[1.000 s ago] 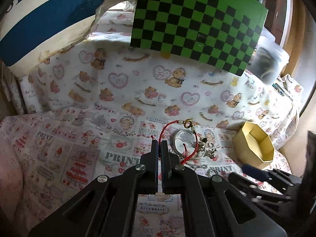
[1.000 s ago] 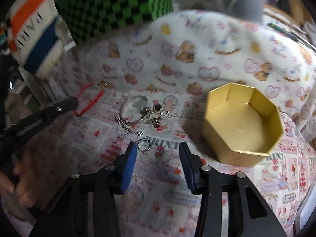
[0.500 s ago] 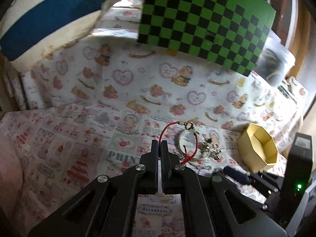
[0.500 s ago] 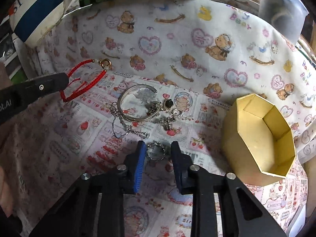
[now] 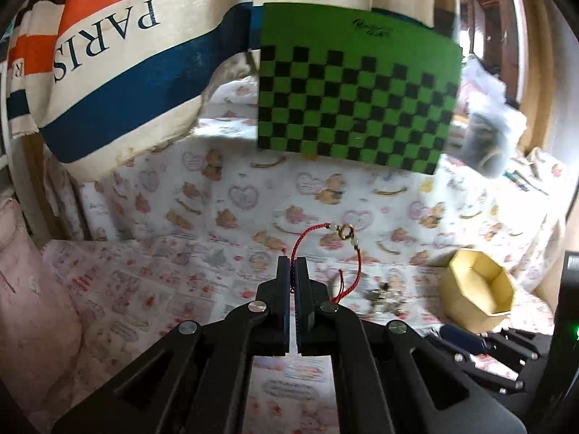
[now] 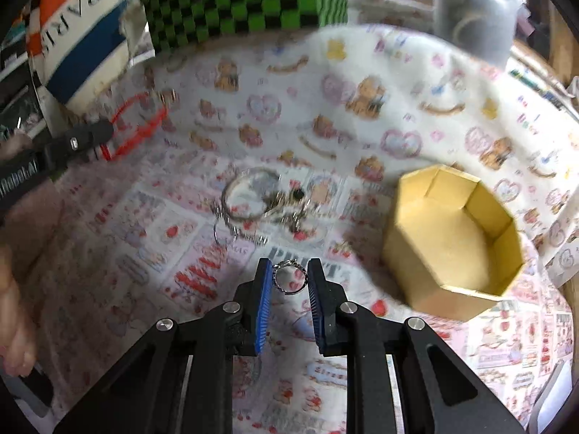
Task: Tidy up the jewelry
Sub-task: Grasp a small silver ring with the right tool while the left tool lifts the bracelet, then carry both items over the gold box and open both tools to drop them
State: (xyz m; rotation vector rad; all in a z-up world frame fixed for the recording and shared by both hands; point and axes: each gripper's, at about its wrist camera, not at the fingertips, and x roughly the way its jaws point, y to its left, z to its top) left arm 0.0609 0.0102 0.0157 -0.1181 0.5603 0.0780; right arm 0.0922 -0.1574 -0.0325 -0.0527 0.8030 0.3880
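Note:
My left gripper is shut on a red cord bracelet with a small gold ring and holds it above the cloth; it also shows at the left of the right wrist view. My right gripper is shut on a small silver ring, held between its blue pads just above the cloth. A pile of silver jewelry with a bangle and a chain lies ahead of it. An open yellow octagonal box stands to the right; it also shows in the left wrist view.
A bear-print cloth covers the surface and rises at the back. A green checkered board and a striped PARIS bag stand behind. A clear plastic container sits at the back right. A pink cushion is at the left.
My left gripper has lifted the red bracelet higher, away from the pile. My right gripper has closed on the silver ring and raised it slightly.

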